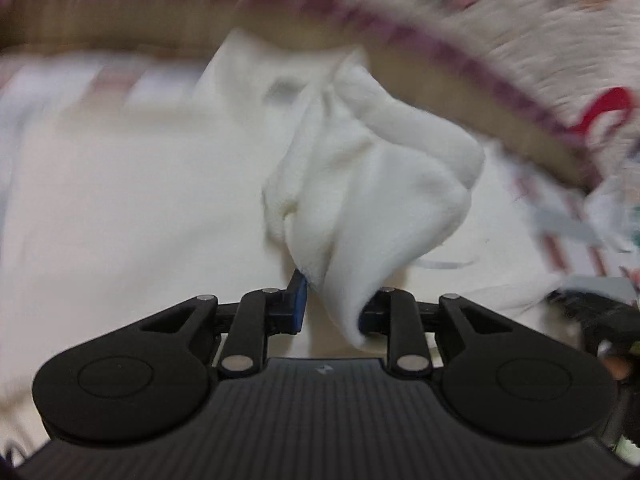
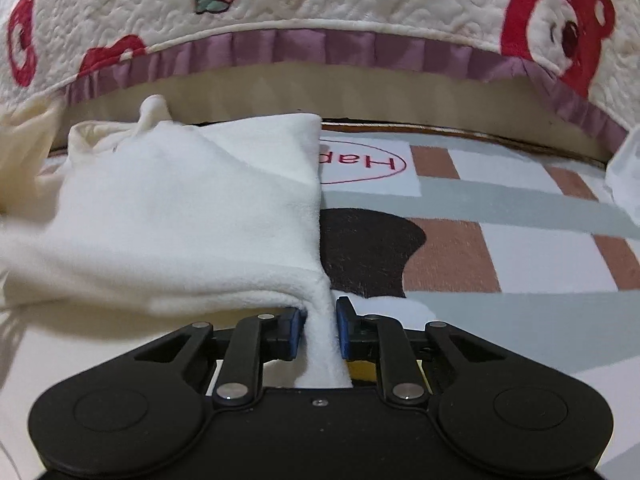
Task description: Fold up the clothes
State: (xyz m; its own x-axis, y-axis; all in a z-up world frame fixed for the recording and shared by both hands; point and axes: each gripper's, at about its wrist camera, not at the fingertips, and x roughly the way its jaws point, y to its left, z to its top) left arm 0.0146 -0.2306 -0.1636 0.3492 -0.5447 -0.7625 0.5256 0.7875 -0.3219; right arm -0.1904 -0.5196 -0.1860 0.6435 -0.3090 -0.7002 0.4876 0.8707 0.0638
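Both grippers pinch the soft white cloth [image 2: 192,208]: the right gripper [image 2: 322,330] squeezes its near corner with the rest spreading away leftward over the patterned mat [image 2: 500,208], while the left gripper [image 1: 334,304] holds a bunched fold.

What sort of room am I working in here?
Most likely a bedroom, working on the floor beside a bed: a cream quilted bedspread with red bear prints and a purple frill hangs above a checked plush rug, where the white fleece garment lies.
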